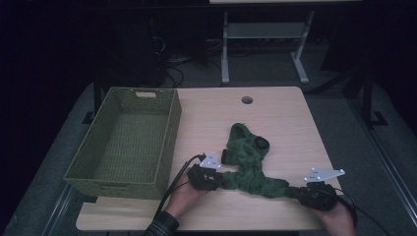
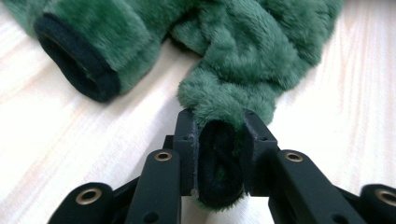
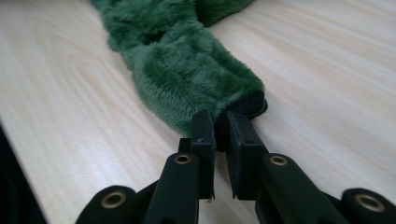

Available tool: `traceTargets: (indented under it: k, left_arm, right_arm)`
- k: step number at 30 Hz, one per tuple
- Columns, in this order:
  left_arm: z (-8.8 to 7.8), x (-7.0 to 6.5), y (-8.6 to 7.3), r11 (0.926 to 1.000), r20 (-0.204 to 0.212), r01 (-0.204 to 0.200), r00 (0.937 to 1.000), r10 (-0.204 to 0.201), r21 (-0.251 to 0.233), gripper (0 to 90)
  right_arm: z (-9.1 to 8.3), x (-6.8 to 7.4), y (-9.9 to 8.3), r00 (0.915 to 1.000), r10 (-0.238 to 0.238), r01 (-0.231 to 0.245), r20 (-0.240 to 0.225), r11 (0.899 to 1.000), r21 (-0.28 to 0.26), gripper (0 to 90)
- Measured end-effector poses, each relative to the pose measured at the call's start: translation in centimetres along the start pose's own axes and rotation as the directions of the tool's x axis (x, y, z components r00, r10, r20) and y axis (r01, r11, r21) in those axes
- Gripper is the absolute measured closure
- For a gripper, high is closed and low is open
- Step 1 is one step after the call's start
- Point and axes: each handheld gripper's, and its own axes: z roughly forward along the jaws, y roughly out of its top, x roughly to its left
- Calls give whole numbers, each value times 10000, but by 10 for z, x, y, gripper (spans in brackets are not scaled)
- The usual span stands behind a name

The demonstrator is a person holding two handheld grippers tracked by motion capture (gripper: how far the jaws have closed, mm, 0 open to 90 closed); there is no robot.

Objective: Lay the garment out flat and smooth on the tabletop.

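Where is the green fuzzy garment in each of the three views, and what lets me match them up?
High view: the green fuzzy garment lies centre-right on the table, stretched between both grippers.
Left gripper view: it spans the top, one dark-lined cuff clamped between the jaws.
Right gripper view: it runs from top centre down to the jaws, which pinch its end.
Shared landmark: the pale wood tabletop.

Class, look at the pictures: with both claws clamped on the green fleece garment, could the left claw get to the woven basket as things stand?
Probably yes. The basket sits just beside the left claw, with only bare table between. The garment would trail along, since the right claw grips its other end.
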Motion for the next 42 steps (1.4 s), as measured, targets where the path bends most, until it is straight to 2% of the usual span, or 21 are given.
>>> traceTargets:
  k: [2, 5, 9, 12, 15, 17, 19, 22, 29, 35, 37, 39, 41, 42]
  left_arm:
    - [-4, -3, -3, 9999, 101, 93, 9999, -93, 53, 717]
    - [-11, -9, -11, 9994, 243, 357, 9991, -357, 3, 721]
    - [-18, -18, -23, 9985, 378, 546, 9978, -546, 13, 724]
    - [-20, -21, -28, 9976, 327, 688, 9971, -686, -66, 698]
    - [-20, -20, -29, 9941, 547, 1041, 9932, -1024, -297, 608]
    - [-24, -20, -25, 9950, 374, 929, 9951, -915, -355, 525]
    - [-30, -19, -22, 9940, 257, 956, 9952, -943, -539, 481]
    - [-37, -15, -18, 9901, 68, 1123, 9937, -1121, -845, 461]
    - [-39, 2, -4, 9889, -585, 1152, 9909, -1210, -940, 464]
    - [-33, 16, 12, 9909, -951, 1019, 9894, -1102, -879, 433]
    - [-29, 20, 17, 9887, -982, 1117, 9877, -1216, -999, 428]
    - [-25, 25, 20, 9894, -1099, 1063, 9870, -1171, -994, 427]
    - [-20, 30, 21, 9874, -1086, 1232, 9850, -1338, -995, 420]
    - [-18, 34, 22, 9890, -1155, 1136, 9855, -1243, -951, 415]
  right_arm:
    - [-1, -3, 0, 9994, -76, 73, 348, 9999, 94, 824]
    - [-3, -11, 0, 9984, -12, 6, 561, 9999, 108, 828]
    - [-2, -15, -1, 9973, -36, 18, 732, 9997, 245, 830]
    - [2, -16, 0, 9979, -72, 61, 640, 9998, 173, 822]
    - [3, -14, 0, 9984, -143, 136, 556, 9998, 138, 770]
    - [2, -13, 0, 9985, -187, 185, 505, 9998, 45, 662]
    - [0, -12, 2, 9990, -132, 138, 420, 9998, -133, 597]
    - [-7, -12, 7, 9994, -158, 175, 307, 9983, -551, 552]
    - [-7, -12, 33, 9994, -252, 272, 218, 9952, -940, 536]
    - [-2, -15, 58, 9995, -257, 276, 183, 9935, -1102, 533]
    - [-1, -16, 65, 9995, -282, 295, 126, 9923, -1206, 533]
    - [1, -16, 73, 9990, -423, 436, 135, 9915, -1224, 528]
    - [4, -16, 81, 9985, -526, 538, 131, 9910, -1222, 522]
    - [5, -16, 85, 9984, -555, 564, 109, 9909, -1223, 519]
